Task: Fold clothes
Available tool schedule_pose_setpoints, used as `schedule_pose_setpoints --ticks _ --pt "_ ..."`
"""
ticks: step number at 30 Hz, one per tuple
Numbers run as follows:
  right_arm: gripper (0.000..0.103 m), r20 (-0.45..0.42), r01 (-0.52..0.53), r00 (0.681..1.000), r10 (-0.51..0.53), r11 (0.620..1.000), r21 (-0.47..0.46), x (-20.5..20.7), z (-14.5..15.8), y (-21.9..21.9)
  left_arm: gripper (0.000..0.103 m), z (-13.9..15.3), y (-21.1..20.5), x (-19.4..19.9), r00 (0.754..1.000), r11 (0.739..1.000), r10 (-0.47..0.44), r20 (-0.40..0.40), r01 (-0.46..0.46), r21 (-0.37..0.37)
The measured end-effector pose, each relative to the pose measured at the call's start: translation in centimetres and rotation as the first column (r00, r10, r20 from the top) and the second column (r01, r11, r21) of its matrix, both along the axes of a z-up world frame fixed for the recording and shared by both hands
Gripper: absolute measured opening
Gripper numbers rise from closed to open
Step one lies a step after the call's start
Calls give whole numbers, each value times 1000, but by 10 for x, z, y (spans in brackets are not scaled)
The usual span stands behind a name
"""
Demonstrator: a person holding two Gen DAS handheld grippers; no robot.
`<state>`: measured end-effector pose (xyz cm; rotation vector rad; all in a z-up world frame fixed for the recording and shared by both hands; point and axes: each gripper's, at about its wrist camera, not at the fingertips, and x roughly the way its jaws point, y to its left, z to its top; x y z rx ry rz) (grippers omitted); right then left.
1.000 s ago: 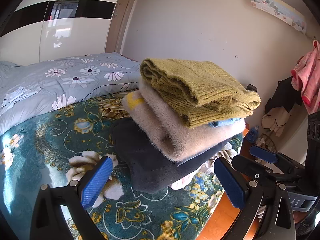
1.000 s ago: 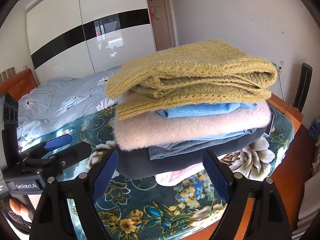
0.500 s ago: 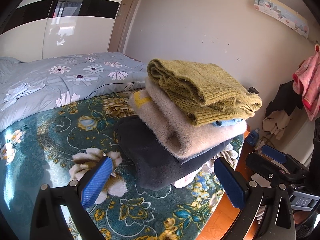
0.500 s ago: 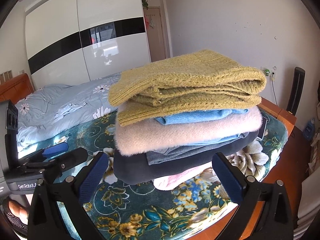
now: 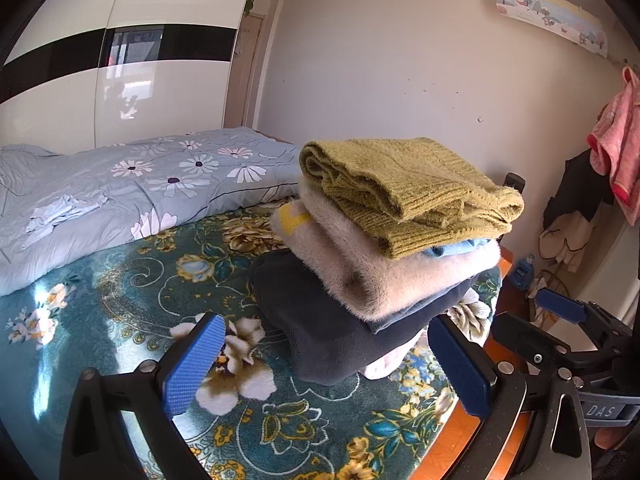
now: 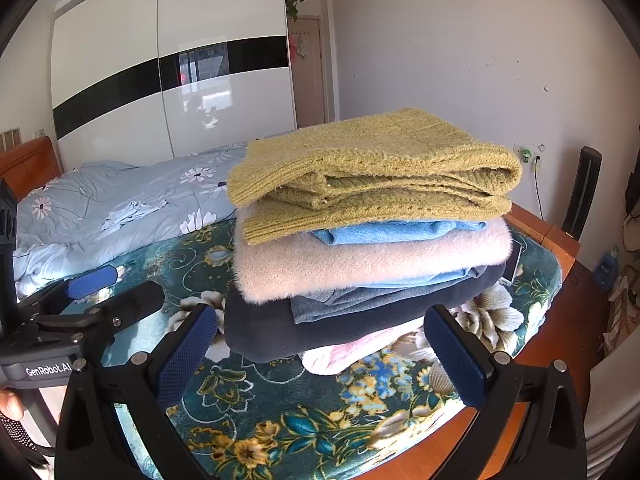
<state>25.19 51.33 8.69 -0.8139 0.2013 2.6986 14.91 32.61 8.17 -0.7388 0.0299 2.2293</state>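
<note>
A stack of folded clothes stands on the teal floral blanket (image 5: 120,304) near the bed's foot. An olive knit sweater (image 5: 404,188) (image 6: 372,168) lies on top, over a light blue piece (image 6: 396,230), a fluffy cream sweater (image 5: 372,264) (image 6: 360,260), a dark navy garment (image 5: 320,328) (image 6: 304,332) and a pink piece (image 6: 348,350) at the bottom. My left gripper (image 5: 328,364) is open and empty, a little short of the stack. My right gripper (image 6: 324,354) is open and empty too, in front of the stack. Each gripper shows in the other's view.
A light blue flowered duvet (image 5: 132,184) lies bunched at the head end. A white wardrobe with a black stripe (image 6: 172,76) stands behind. The wooden bed frame edge (image 6: 560,240) runs at the right. Clothes hang on the wall (image 5: 616,152) at the right.
Both grippers have pulled back and risen a little from the stack, which now looks smaller and lower. Both stay open and empty. The stack has not moved.
</note>
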Motion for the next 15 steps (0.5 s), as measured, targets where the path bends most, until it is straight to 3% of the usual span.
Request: schedule_pose_setpoints --ticks 15 --pt "103 23 6 1000 -6 1000 -9 4 -11 -13 103 -12 -1 5 1000 998 21 -18 -22 -66"
